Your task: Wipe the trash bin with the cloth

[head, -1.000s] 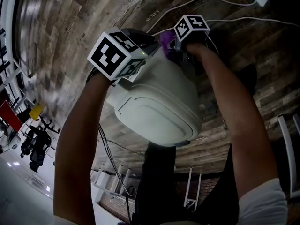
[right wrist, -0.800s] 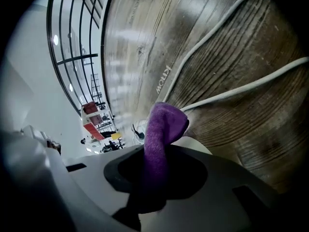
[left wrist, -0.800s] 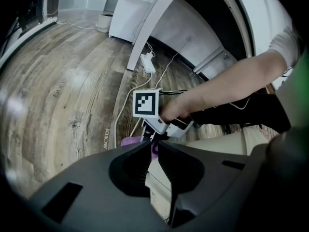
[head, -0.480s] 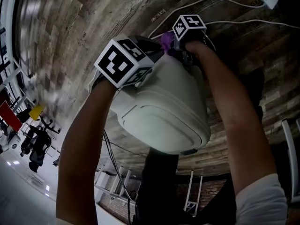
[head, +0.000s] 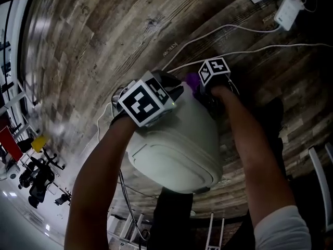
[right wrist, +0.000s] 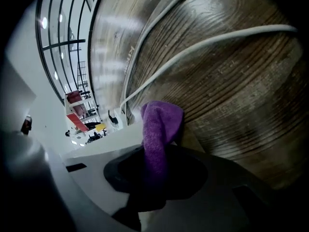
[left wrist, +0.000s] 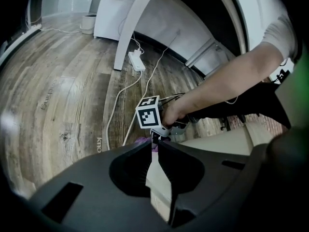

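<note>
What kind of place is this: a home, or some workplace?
Probably an indoor workplace, such as an office or lab. The wood-plank floor has a power strip and loose white cables lying on it, and what look like black office chairs stand in the bright area beyond.

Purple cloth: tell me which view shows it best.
The right gripper view: the purple cloth sits centre-frame, pinched in the right tongs. The head view shows only a purple scrap at the trash bin's far edge; the left gripper view, a mere sliver.
</note>
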### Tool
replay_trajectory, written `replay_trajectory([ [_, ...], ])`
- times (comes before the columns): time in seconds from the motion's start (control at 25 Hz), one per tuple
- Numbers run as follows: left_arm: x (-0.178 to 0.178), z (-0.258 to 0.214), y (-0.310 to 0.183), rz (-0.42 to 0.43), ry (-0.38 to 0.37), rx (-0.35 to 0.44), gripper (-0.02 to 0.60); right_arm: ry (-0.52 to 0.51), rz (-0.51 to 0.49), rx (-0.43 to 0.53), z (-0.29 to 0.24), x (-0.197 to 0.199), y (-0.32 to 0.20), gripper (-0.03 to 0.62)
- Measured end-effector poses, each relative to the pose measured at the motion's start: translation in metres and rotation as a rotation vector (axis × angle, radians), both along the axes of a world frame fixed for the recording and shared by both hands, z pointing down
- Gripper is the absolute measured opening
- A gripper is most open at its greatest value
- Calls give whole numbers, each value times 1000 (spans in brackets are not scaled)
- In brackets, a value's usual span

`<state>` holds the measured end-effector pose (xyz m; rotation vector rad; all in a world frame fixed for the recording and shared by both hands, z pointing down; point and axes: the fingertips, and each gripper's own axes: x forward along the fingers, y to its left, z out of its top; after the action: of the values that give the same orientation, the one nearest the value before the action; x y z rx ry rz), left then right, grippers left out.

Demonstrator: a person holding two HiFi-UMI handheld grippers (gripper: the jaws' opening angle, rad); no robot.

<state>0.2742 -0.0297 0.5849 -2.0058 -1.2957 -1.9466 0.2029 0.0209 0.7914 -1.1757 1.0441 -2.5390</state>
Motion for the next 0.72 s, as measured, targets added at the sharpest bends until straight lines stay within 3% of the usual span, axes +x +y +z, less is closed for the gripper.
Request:
replay_trajectory([
  [0.24, 2, 5, 9, 67, -10, 12, 32, -11, -21, -13, 6, -10, 26, 106],
  [0.48, -5, 11, 27, 189, -9, 27, 32, -17, -34, -20, 10, -22, 51, 106],
  [0.72, -6, 10, 61, 229, -11, -11, 31, -28, -11, -40, 9, -38, 80, 106],
])
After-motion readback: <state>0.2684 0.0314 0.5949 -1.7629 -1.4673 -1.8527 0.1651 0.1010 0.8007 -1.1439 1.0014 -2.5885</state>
